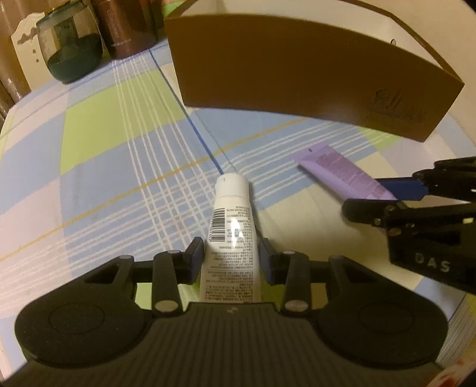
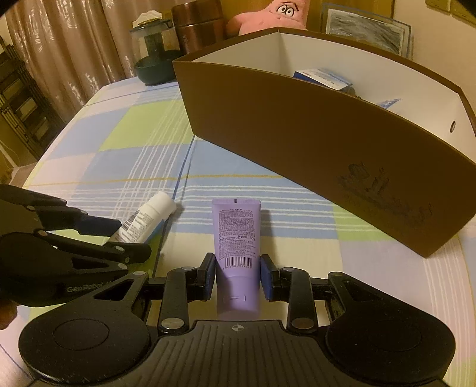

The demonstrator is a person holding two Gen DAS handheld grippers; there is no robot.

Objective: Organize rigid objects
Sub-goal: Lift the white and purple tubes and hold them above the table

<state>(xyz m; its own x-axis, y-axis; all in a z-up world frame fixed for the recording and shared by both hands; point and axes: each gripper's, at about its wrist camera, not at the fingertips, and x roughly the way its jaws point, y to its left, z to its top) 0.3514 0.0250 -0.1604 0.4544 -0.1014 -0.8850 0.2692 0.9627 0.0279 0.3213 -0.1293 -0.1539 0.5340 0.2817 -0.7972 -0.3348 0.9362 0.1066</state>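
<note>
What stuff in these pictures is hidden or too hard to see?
- Brown box, left wrist view: its inside is hidden by the near wall.
- Things in the box, right wrist view: only blue and white tops show over the wall.
- White tube, left wrist view: print too small; its tail is hidden by the left gripper.
- Purple tube, right wrist view: its cap end is partly hidden by the right gripper.

Colours: plaid cloth, brown box, two tubes

Tablecloth (image 1: 119,166) plaid in light blue, lime green, pale pink, cream, with white stripes and thin orange line. White tube (image 1: 230,235) has black barcode and print. Lilac tube (image 2: 236,238) has dark print and barcode. Box (image 2: 297,131) brown outside, white inside. Gripper pads (image 2: 269,278) blue, frames black. Plush (image 2: 267,15) pink.
</note>
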